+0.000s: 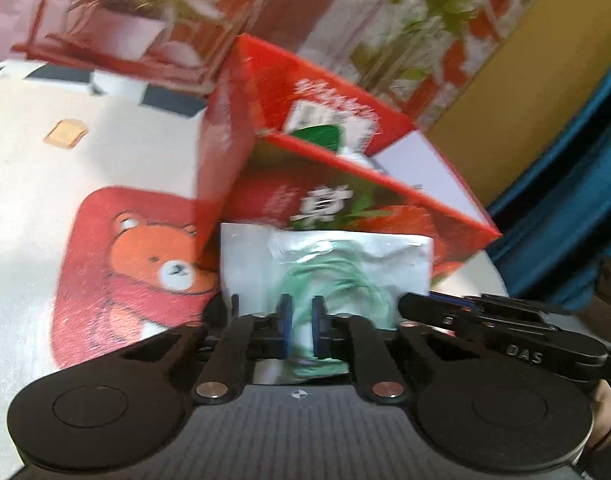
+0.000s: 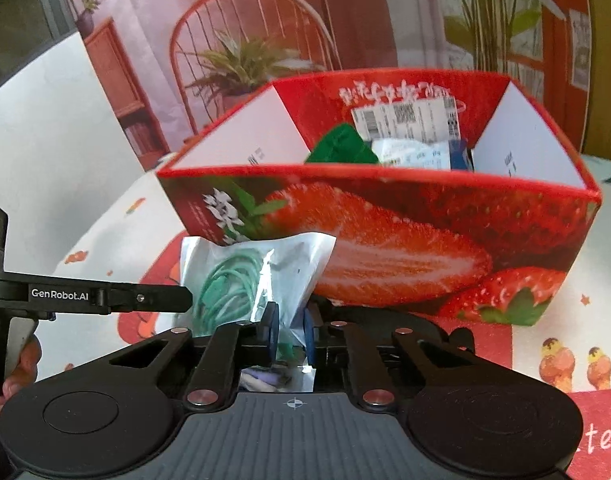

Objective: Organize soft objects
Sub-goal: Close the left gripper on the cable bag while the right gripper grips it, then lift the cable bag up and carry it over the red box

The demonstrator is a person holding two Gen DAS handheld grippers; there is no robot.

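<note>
Holding one clear plastic pouch (image 2: 261, 276) of coiled green cord between them, both tools are clamped on its near edge, so this item is in hand but not yet stowed. The left hand-held gripper (image 1: 301, 328) has its blue pads pinched narrow on the pouch's lower rim, and the right hand-held gripper (image 2: 290, 330) is likewise closed tight on a fold of the same film, further toward the pouch's right corner. The pouch stands just in front of the strawberry-printed box (image 2: 385, 240), close against its front wall and below its rim, above the worktop (image 1: 45, 200) with its bear-patterned cloth.

Inside the box several things already lie: a green packet (image 2: 341, 146), a white pouch (image 2: 413, 154) with pale print and something blue (image 2: 459, 154) at the right, under a shipping label (image 2: 405, 116) stuck on the inner back wall. Judged from that, part of the sorting looks done. What remains for this piece is to raise it over the front wall and let it drop in. Whether more soft items wait elsewhere cannot be told, since neither view shows the rest of the worktop clearly
</note>
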